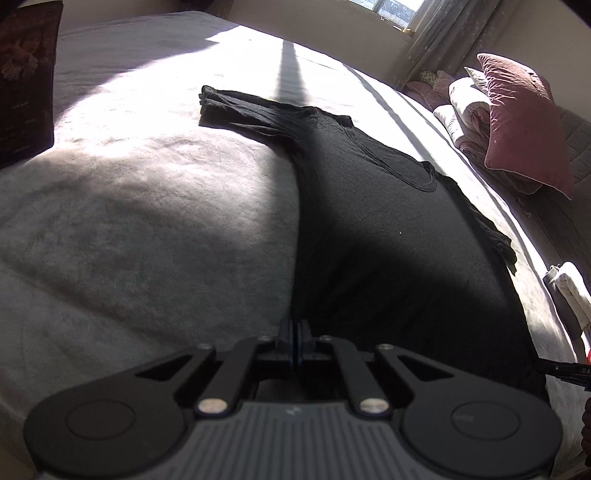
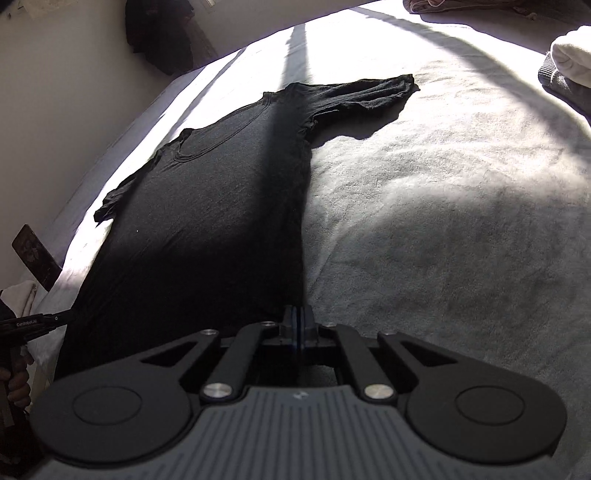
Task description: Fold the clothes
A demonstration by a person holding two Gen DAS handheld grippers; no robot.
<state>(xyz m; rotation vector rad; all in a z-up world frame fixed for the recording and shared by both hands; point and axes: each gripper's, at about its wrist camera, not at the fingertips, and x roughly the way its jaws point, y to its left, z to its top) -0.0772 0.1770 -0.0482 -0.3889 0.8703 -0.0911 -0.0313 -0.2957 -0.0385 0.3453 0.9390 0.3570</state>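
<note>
On the bed (image 1: 147, 221), black T-shirt (image 1: 388, 221) lies flat

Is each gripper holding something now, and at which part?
Both seem shut on the black T-shirt's bottom hem: left gripper and right gripper at opposite corners.

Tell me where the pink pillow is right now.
The pink pillow shows only in the left wrist view, at upper right, leaning on rolled bedding beyond the black T-shirt, below the window curtain.
</note>
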